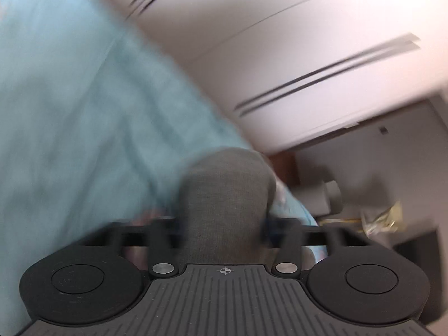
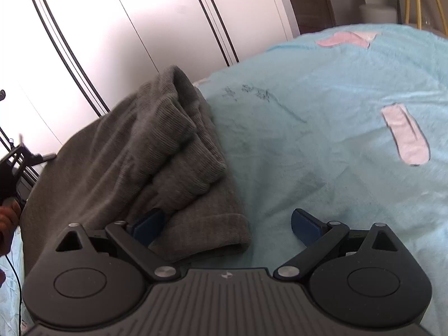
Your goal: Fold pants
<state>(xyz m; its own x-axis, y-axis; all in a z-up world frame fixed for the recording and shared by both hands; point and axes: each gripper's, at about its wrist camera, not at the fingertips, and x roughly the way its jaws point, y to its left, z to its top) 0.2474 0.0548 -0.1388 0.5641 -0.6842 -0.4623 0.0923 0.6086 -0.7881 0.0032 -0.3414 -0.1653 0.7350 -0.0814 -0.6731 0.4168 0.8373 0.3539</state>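
The grey pants [image 2: 156, 151] lie bunched on the blue bedspread [image 2: 322, 128], near the bed's edge by the white wardrobe doors [image 2: 117, 42]. The ribbed cuffs are heaped on one another and the rest spreads flat toward my left, so I judge the fold barely begun: the legs are gathered, not aligned, and every clean crease is still to be made.

My left gripper [image 1: 224, 224] has a rounded wad of that grey fabric between its fingers, and I read the pads as clamped on it, though the left wrist view is badly smeared. My right gripper [image 2: 226, 224] is spread wide and grips nothing: one blue pad [image 2: 148, 221] sits against the cuff, the other rests apart on the bedspread.
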